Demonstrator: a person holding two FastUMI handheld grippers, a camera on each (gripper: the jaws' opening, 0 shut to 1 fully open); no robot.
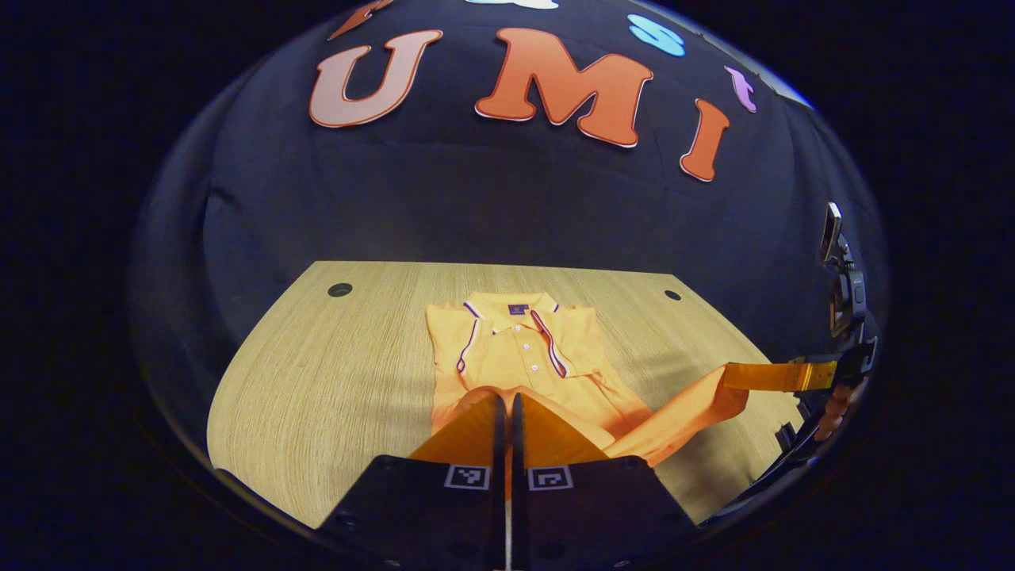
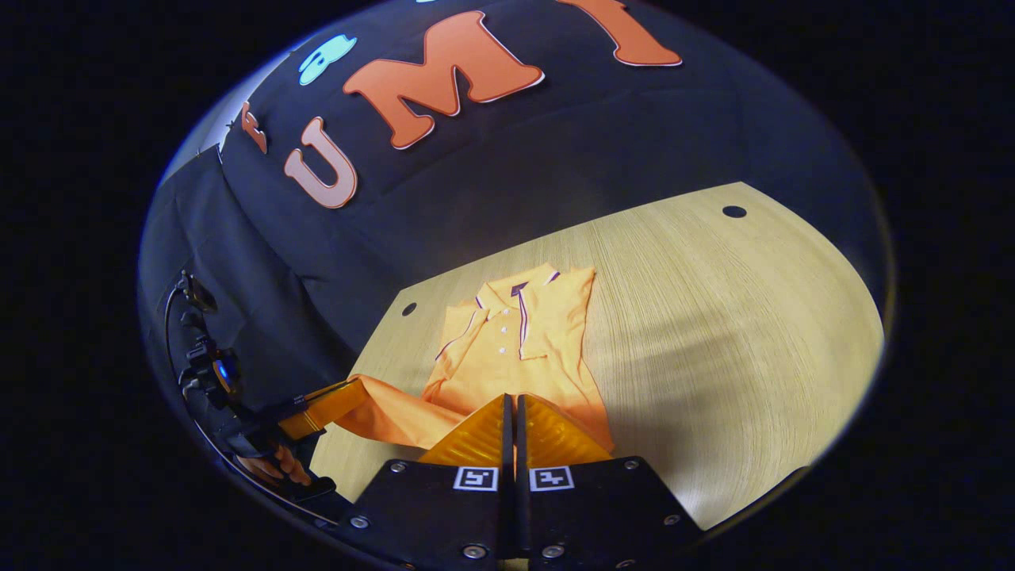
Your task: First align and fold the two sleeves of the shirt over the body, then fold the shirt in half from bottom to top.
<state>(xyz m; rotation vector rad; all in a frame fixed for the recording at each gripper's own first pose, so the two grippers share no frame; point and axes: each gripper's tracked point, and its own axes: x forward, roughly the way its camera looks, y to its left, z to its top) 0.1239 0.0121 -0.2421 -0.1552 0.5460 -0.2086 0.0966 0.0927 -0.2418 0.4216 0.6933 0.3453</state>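
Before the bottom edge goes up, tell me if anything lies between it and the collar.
Nothing visible does. Both sleeves are already folded over the shirt, and its body is bare up to the collar. The left gripper and right gripper each pinch the raised bottom edge above the table.

A wooden table (image 1: 333, 381) with round holes (image 1: 339, 289) near its corners.

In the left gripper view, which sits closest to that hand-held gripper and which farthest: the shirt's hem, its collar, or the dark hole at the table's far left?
1. Lifted hem of the orange polo shirt, right at the hand-held gripper.
2. Striped collar, mid-table ahead.
3. Dark round hole in the wooden table, far left corner.
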